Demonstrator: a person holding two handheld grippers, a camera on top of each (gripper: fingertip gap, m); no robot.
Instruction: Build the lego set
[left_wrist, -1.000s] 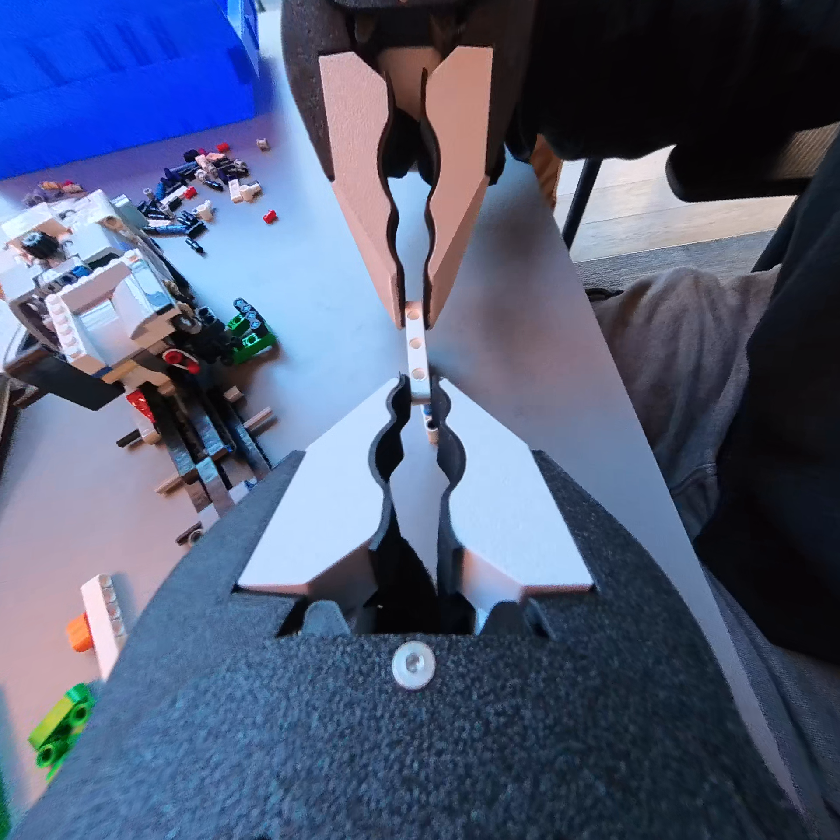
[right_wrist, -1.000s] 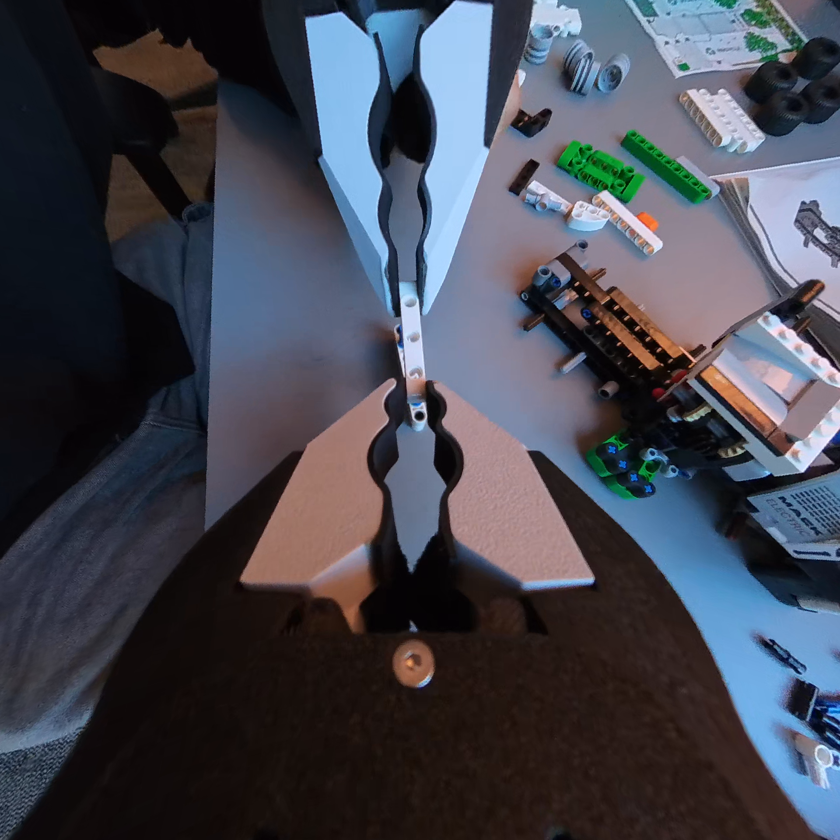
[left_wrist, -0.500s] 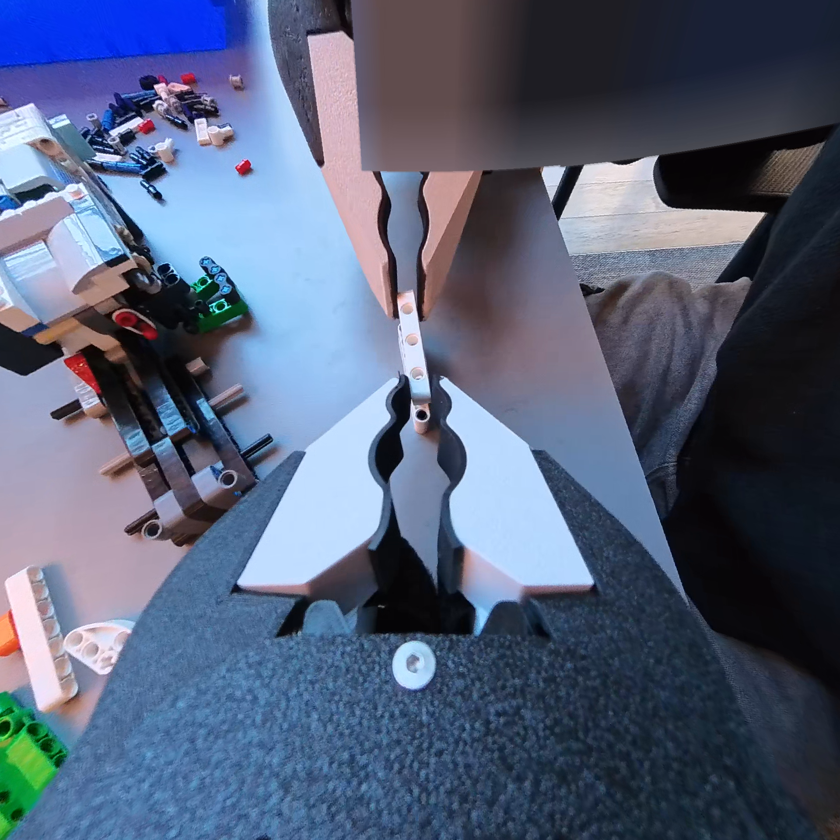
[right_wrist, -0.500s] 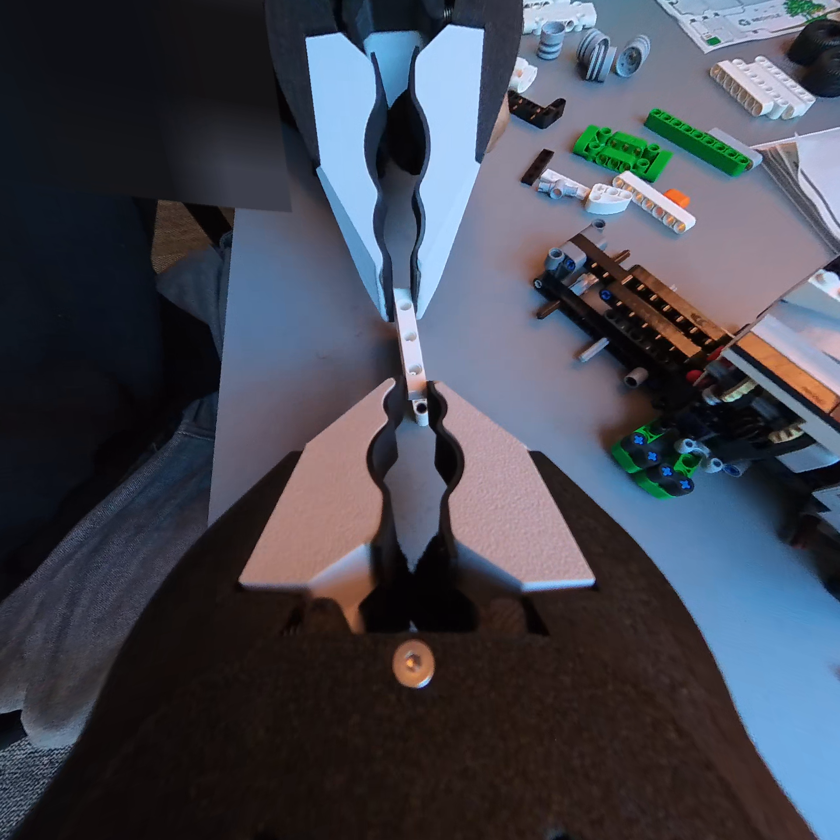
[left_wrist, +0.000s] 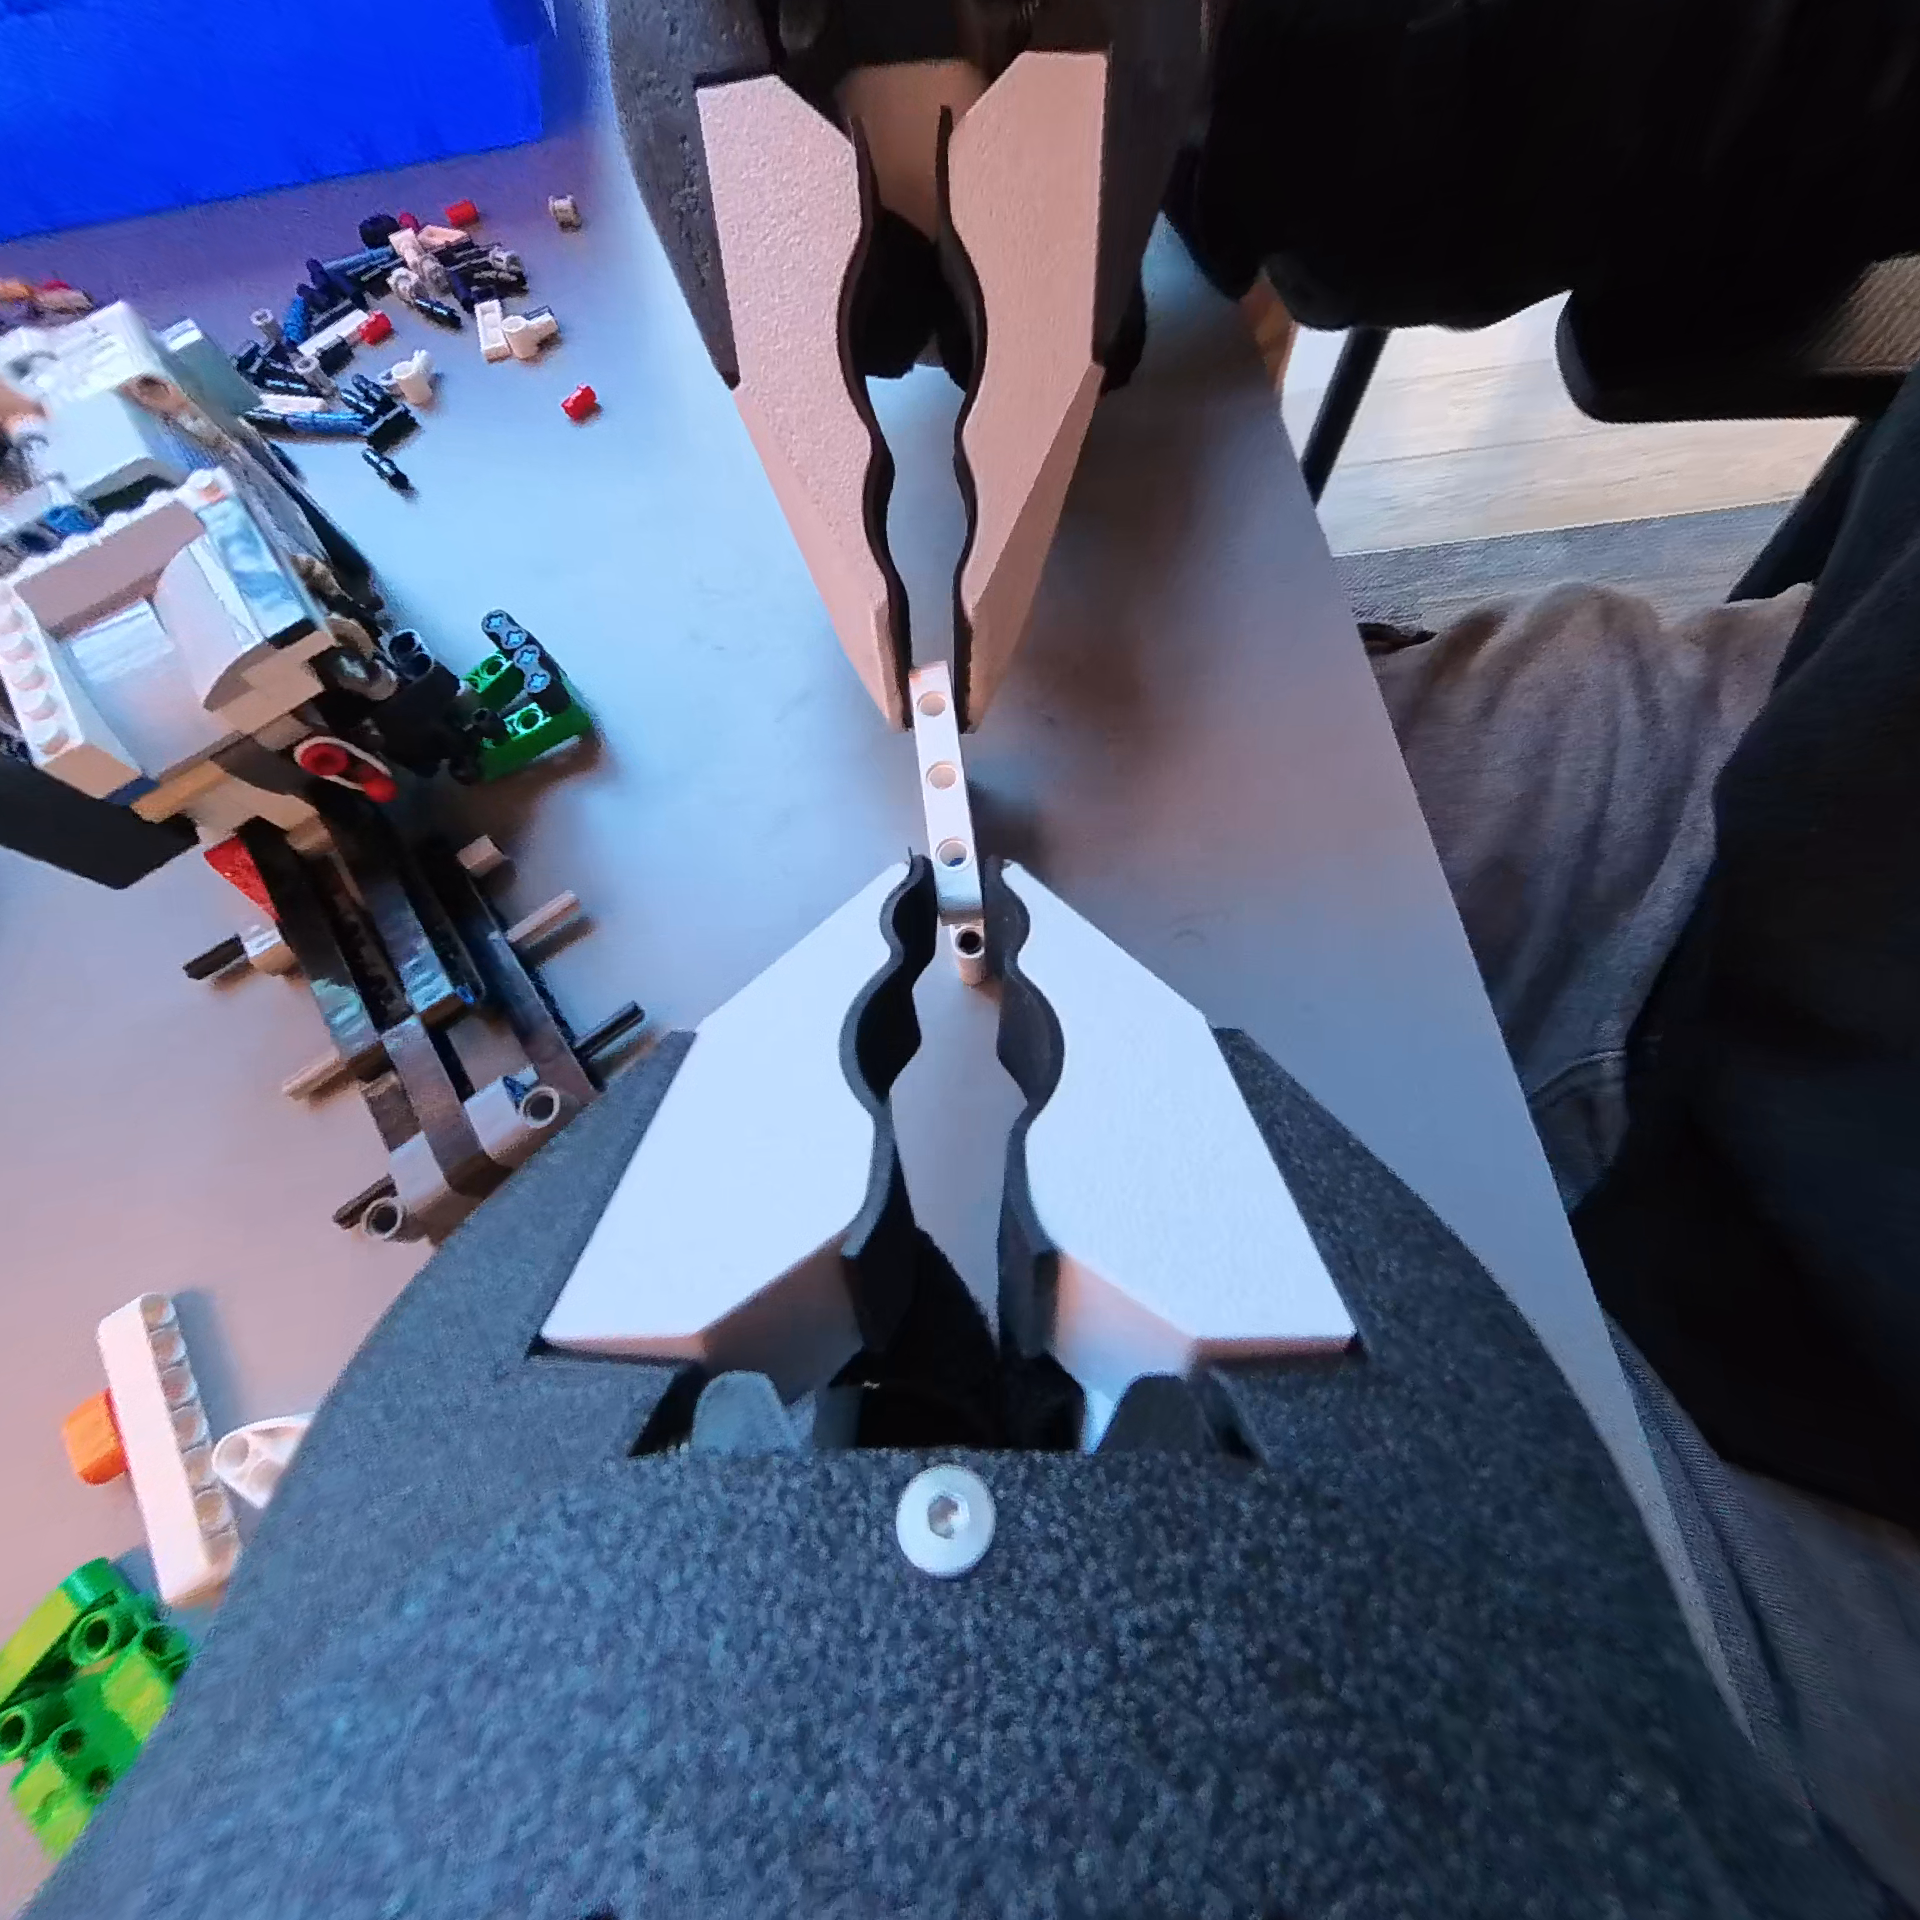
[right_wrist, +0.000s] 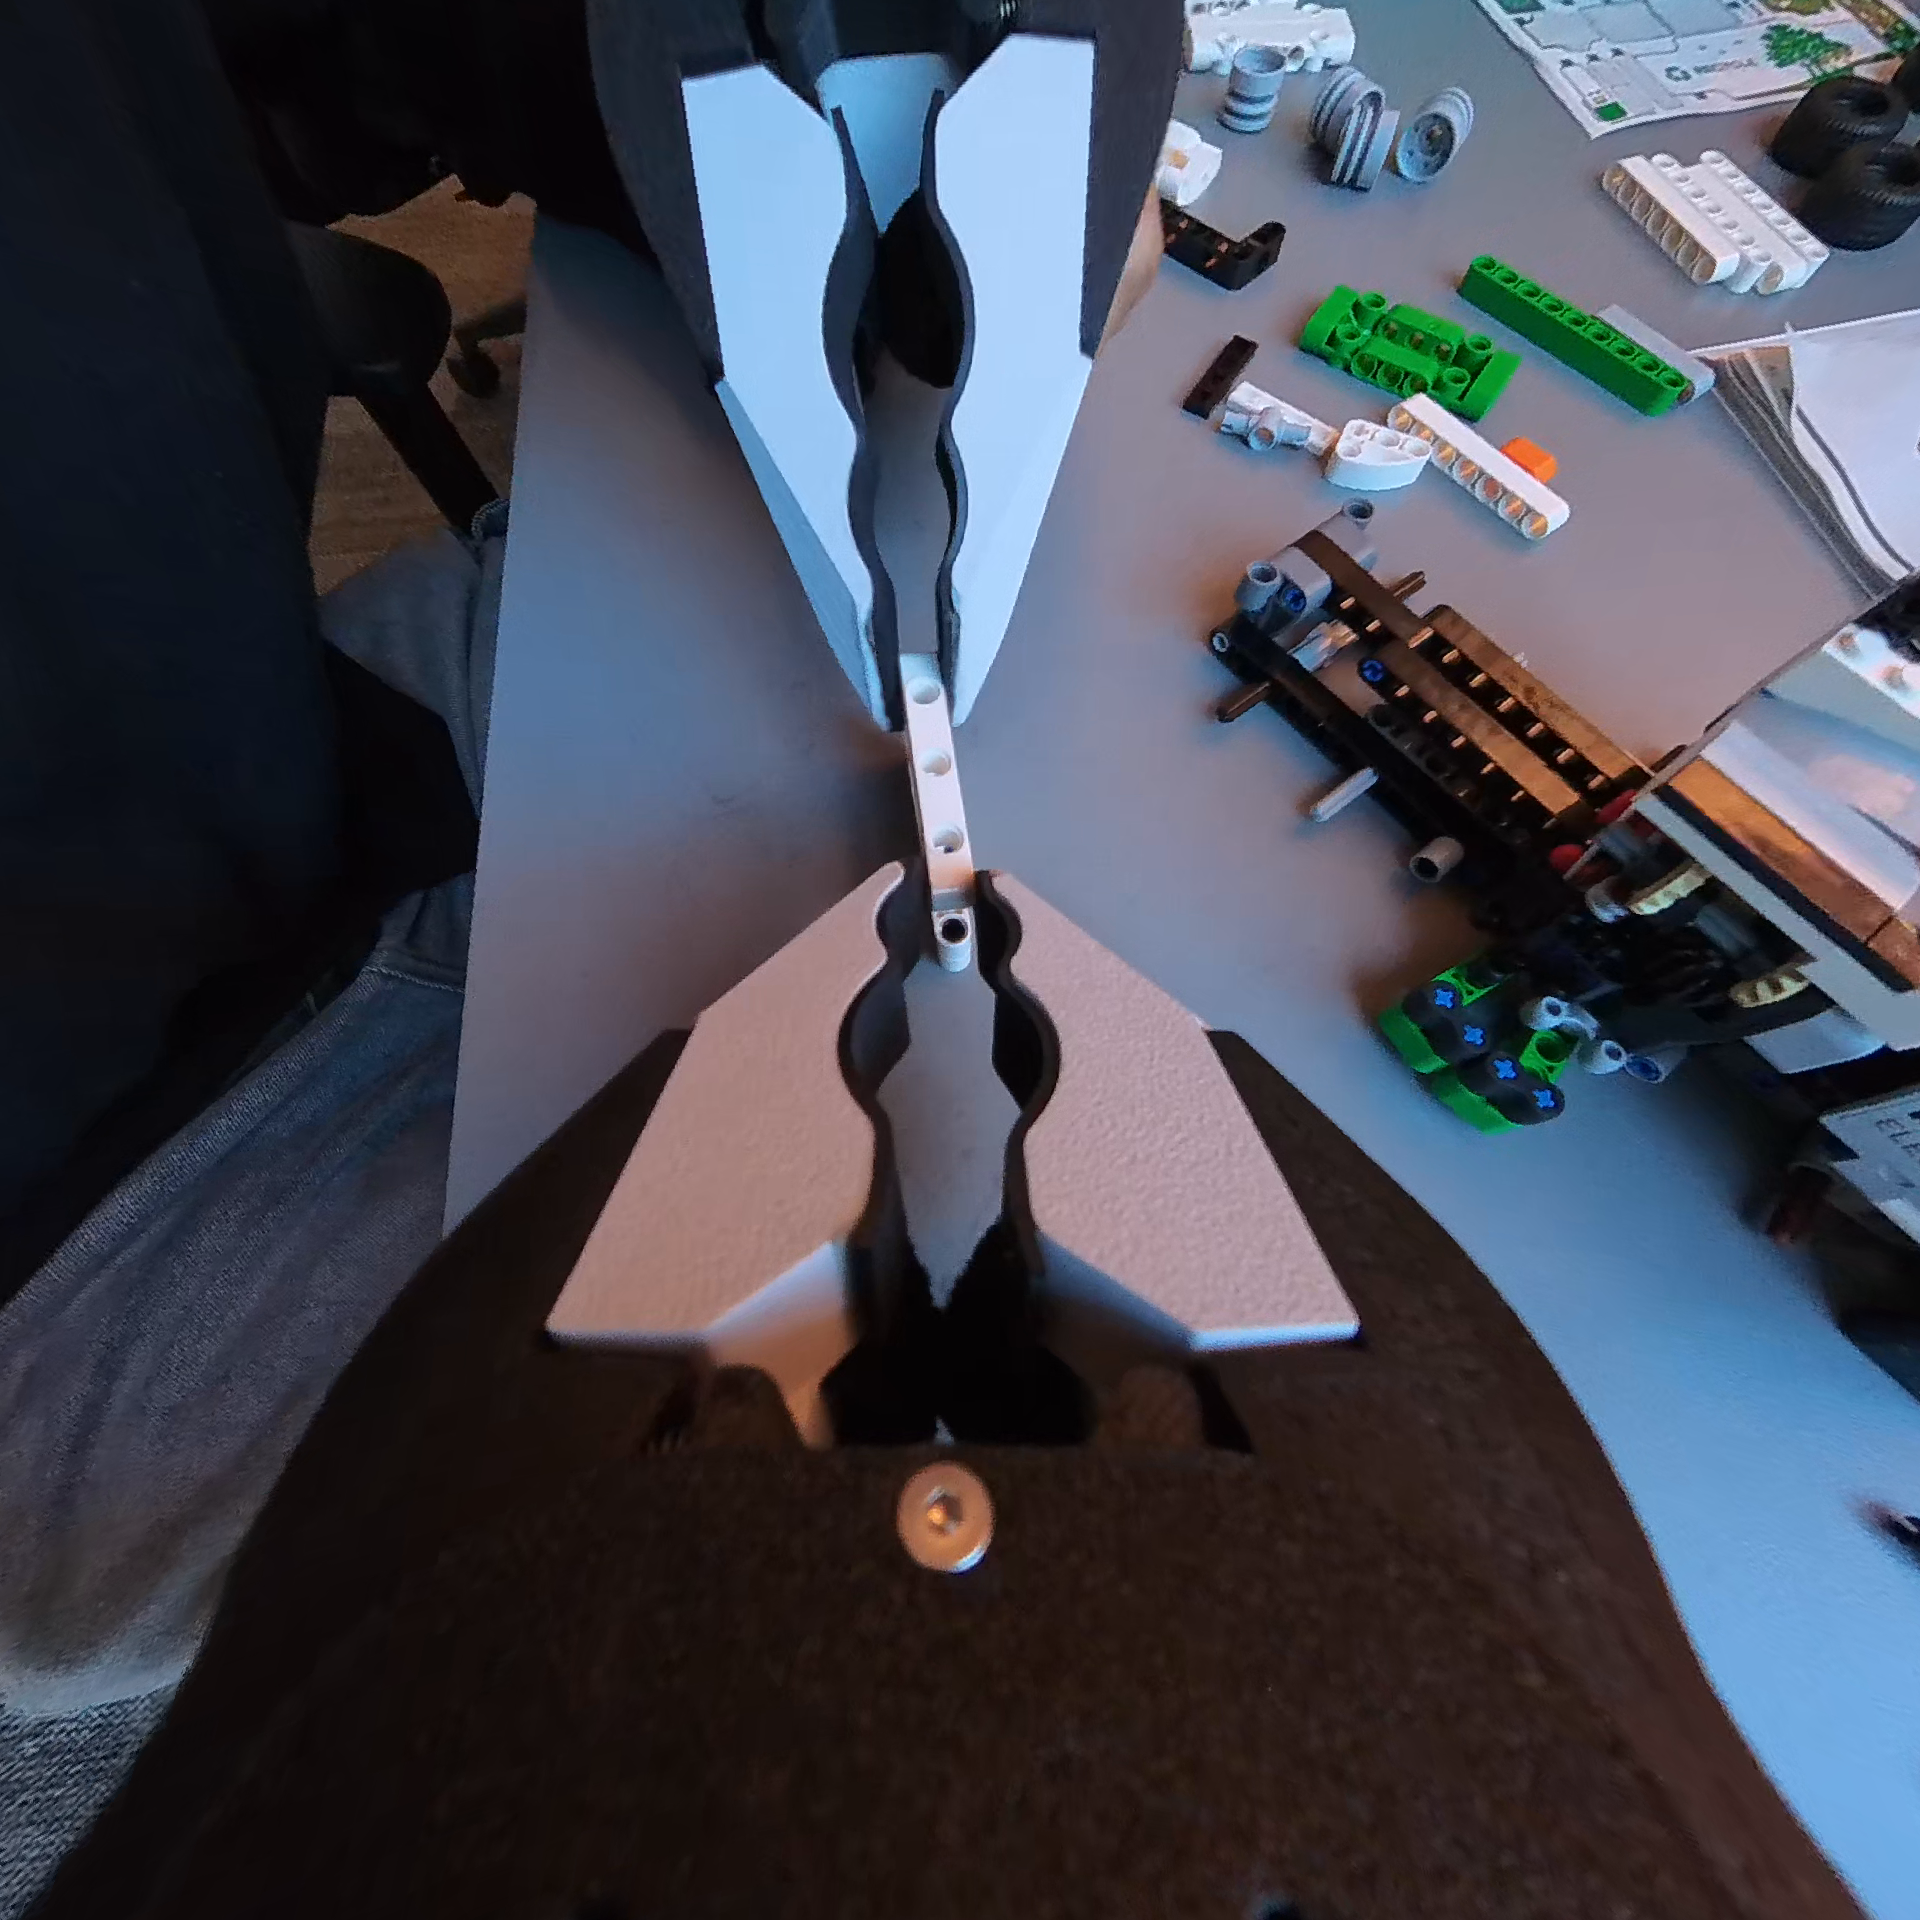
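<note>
A white beam with round holes (left_wrist: 943, 774) hangs above the grey table (left_wrist: 727, 582), near its edge. A gripper holds each end of it. My left gripper (left_wrist: 958, 873) is shut on the near end, where a small white piece with a hole (left_wrist: 968, 943) sits between the jaws. A thin gap shows at the left finger. My right gripper (right_wrist: 945, 878) is shut on the other end of the beam (right_wrist: 935, 764). Each gripper faces the other: the right one shows in the left wrist view (left_wrist: 935, 717), and the left one in the right wrist view (right_wrist: 923, 712).
A partly built white and black truck model (right_wrist: 1766, 790) with a black frame (right_wrist: 1455, 707) lies beside the grippers. Green pieces (right_wrist: 1403, 343), white beams (right_wrist: 1714, 218), tyres (right_wrist: 1849, 145), booklets (right_wrist: 1849, 416) and small loose parts (left_wrist: 416, 270) are scattered around. A person's legs (left_wrist: 1558, 779) are at the table edge. Less than 4 cm separates the two grippers' tips.
Both grippers shifted and tilted a little together with the beam held between them. The left jaws stand a touch wider than before.
</note>
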